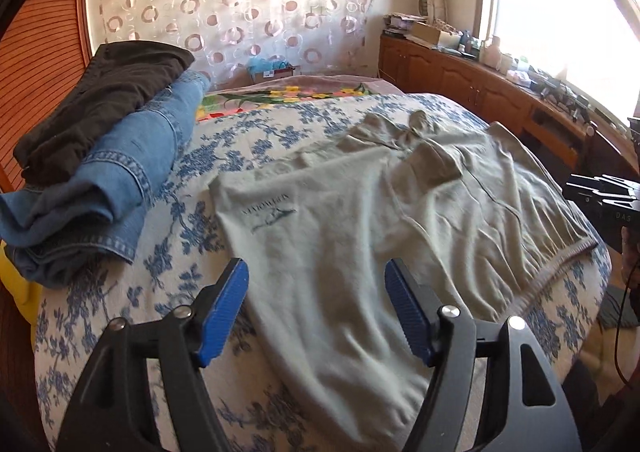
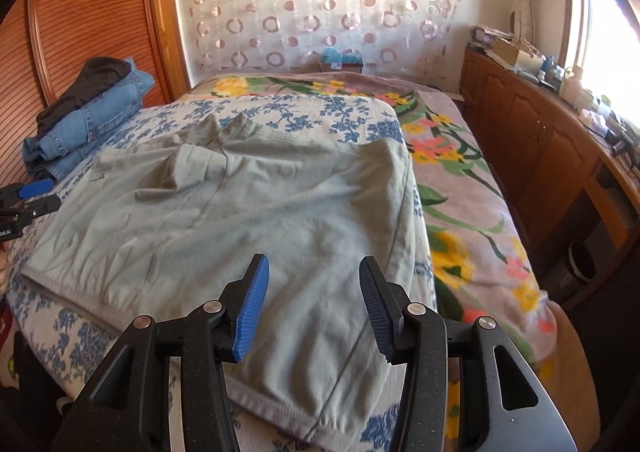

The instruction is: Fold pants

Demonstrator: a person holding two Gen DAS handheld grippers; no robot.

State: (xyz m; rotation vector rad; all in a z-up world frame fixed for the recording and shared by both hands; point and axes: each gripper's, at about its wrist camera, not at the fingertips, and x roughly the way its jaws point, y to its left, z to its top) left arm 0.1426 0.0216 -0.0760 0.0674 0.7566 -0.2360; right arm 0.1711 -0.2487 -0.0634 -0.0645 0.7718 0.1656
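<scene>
Light grey-green pants [image 1: 360, 212] lie spread on the blue-flowered bed cover [image 1: 168, 292], with a bunched fold near the far middle. They also show in the right wrist view [image 2: 240, 212]. My left gripper [image 1: 316, 284] is open and empty, hovering over the near left part of the pants. My right gripper [image 2: 314, 284] is open and empty over the near right part. The right gripper shows at the right edge of the left wrist view [image 1: 600, 196]; the left gripper shows at the left edge of the right wrist view [image 2: 32, 196].
A stack of folded jeans [image 1: 120, 180] with a dark garment [image 1: 104, 100] on top sits at the bed's left side, also in the right wrist view [image 2: 88, 116]. A flowered blanket [image 2: 472, 204] covers the right side. A wooden cabinet [image 2: 540, 140] with clutter runs along the window wall.
</scene>
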